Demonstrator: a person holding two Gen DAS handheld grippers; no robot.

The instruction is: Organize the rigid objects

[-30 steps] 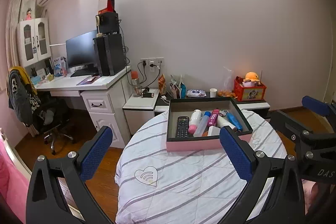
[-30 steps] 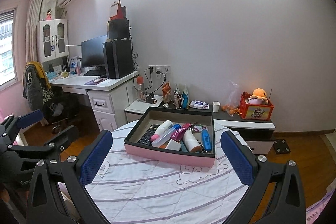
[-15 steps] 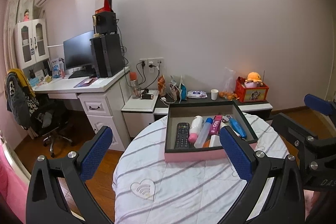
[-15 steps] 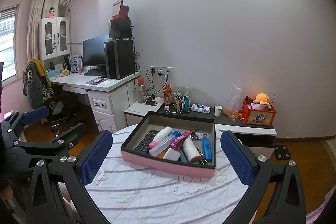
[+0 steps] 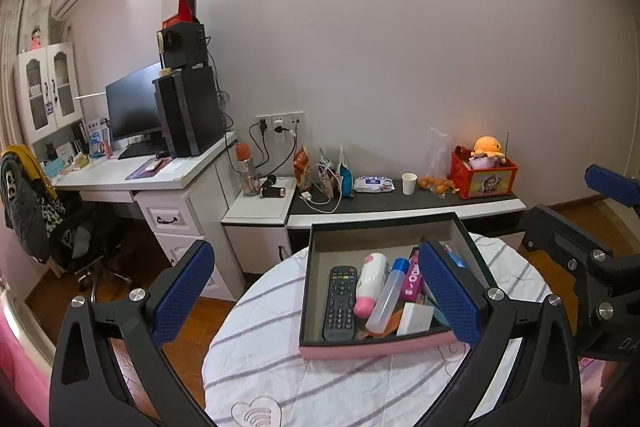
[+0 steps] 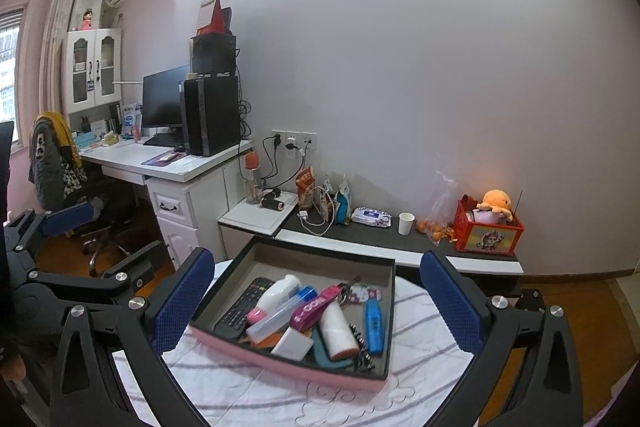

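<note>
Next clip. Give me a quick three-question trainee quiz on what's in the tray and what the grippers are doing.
1. True or false: the remote control lies inside the pink tray.
2. Which gripper holds an object: left gripper, right gripper, or neither?
3. Fill in: the tray sits on a round table covered by a ____ cloth.

Key: 1 true. 2 neither; both are open. 3 striped.
</note>
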